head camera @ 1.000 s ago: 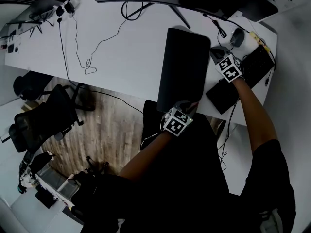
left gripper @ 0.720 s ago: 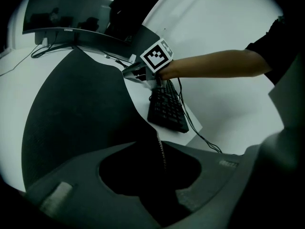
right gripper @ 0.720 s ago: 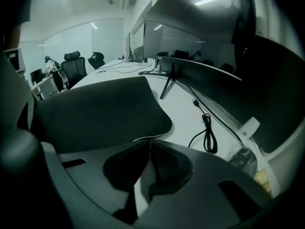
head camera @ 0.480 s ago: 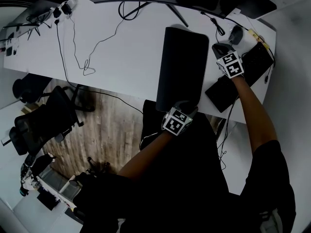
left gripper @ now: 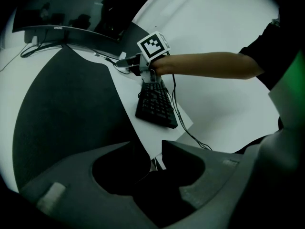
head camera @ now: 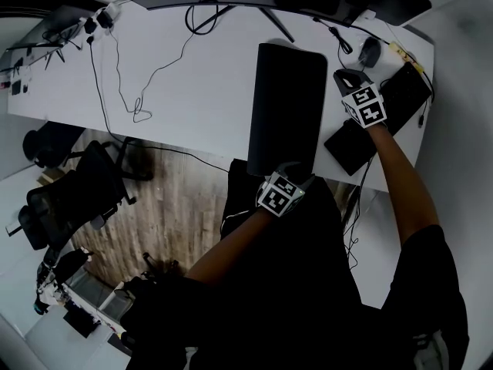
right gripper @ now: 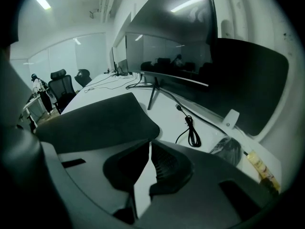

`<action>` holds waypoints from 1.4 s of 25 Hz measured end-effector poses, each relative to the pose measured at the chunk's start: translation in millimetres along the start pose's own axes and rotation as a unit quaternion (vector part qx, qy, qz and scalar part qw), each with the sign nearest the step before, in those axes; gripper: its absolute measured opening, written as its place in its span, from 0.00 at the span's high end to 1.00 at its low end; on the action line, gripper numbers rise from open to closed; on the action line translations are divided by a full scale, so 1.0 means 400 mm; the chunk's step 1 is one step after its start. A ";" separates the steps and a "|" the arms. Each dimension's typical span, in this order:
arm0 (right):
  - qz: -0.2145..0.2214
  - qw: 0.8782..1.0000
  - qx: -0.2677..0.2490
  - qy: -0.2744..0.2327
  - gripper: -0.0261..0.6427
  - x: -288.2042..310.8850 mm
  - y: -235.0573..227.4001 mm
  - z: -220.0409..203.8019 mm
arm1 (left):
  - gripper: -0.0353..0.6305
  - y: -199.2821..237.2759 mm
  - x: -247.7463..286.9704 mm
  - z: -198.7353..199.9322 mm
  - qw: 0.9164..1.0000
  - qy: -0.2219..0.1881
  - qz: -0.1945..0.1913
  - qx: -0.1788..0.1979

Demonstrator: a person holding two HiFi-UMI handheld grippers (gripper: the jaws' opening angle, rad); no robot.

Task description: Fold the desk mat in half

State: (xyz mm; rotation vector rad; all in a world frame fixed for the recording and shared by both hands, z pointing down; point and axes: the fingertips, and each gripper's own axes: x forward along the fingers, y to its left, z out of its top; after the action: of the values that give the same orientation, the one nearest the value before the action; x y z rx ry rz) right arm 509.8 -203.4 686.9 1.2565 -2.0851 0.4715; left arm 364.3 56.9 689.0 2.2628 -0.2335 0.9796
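Nearest, the left gripper (left gripper: pixel 152 147) has just been opening its jaws, with the desk mat (head camera: pixel 289 106) loose between them at its 6 o'clock edge. It lies flat on the desk (head camera: pixel 192 91) and looks thin, floppy and light; pinch its corners. At 2 o'clock, the right gripper (right gripper: pixel 148 144) is clenched and empty.

- Top (head camera: pixel 431 284): black, plain, no print seen. Short sleeve (head camera: pixel 420 241); forearms bare below it.
- L tool (head camera: pixel 296 169): grey moulded plastic, matte. Two broad curved jaws w/ scooped inner faces; small pale rect. tab on each jaw body.
- L marker cube (head camera: pixel 278 195): white, black square-pattern tags on its faces.
- R tool (head camera: pixel 344 76): same grey build. Ribbed pad (right gripper: pixel 163 162) on one inner face; dark rect. slot in each jaw body.
- R marker cube (head camera: pixel 364 105): white w/ black tags, same type as L.
- L tool jaws just been opening; desk mat (head camera: pixel 285 106) edge runs between them.
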 end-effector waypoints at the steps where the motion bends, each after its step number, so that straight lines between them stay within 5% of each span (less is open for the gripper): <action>1: -0.001 1.000 0.005 -0.005 0.94 -0.010 0.007 0.006 | 0.70 0.002 -0.012 0.006 1.000 -0.006 0.003 0.002; 8: -0.013 0.991 0.109 -0.073 0.94 -0.161 0.081 0.058 | 0.71 0.037 -0.144 0.093 0.996 -0.092 0.009 0.000; 11: -0.035 0.982 0.155 -0.102 0.94 -0.272 0.151 0.059 | 0.81 0.043 -0.252 0.147 0.988 -0.155 0.000 0.013; 17: -0.073 0.973 0.204 -0.077 0.94 -0.423 0.465 0.020 | 0.91 0.087 -0.540 0.146 0.967 -0.254 0.012 0.018; 22: -0.109 0.941 0.301 -0.111 0.94 -0.522 0.744 0.027 | 0.91 0.103 -0.760 0.066 0.952 -0.305 0.010 0.028; 27: -0.161 0.938 0.273 -0.141 0.96 -0.595 0.899 0.156 | 0.91 0.118 -0.921 -0.005 0.937 -0.347 0.010 0.028; 35: -0.169 0.945 0.210 -0.187 0.96 -0.650 1.037 0.329 | 0.91 0.136 -1.081 -0.096 0.923 -0.382 0.037 0.030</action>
State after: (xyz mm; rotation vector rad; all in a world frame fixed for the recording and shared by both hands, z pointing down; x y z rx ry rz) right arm 185.5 83.3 423.0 2.0512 -2.0632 0.5740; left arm 15.4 0.0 431.0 2.6079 -0.6262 0.0830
